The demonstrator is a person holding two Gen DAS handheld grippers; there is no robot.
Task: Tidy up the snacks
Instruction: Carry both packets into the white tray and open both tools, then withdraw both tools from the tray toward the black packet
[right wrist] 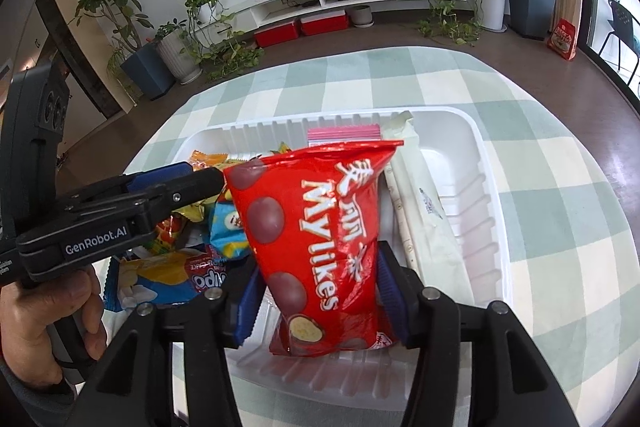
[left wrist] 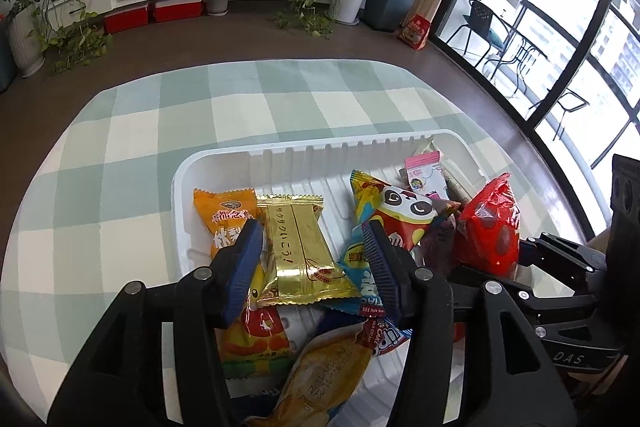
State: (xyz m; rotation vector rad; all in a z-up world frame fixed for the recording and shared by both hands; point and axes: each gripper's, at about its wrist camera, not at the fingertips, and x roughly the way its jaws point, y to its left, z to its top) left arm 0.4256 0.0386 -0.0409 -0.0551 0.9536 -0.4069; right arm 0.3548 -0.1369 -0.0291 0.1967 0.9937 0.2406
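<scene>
— Where did I have the red bag (right wrist: 316,227)?
— It stood upright between the blue pads (right wrist: 249,301) of my right gripper (right wrist: 320,291), at the near edge of the white tray (right wrist: 486,163). The jaws stood apart; I could not tell whether the pads still touched it.
— And my left gripper (left wrist: 312,247)?
— Its jaws were apart over the left half of the tray, holding nothing. The gold packet (left wrist: 304,247) lay between its pads on the heap of snacks, with the orange packet (left wrist: 222,211) just left of it.
— The tray itself?
— It sat on the checked cloth (right wrist: 560,195).
</scene>
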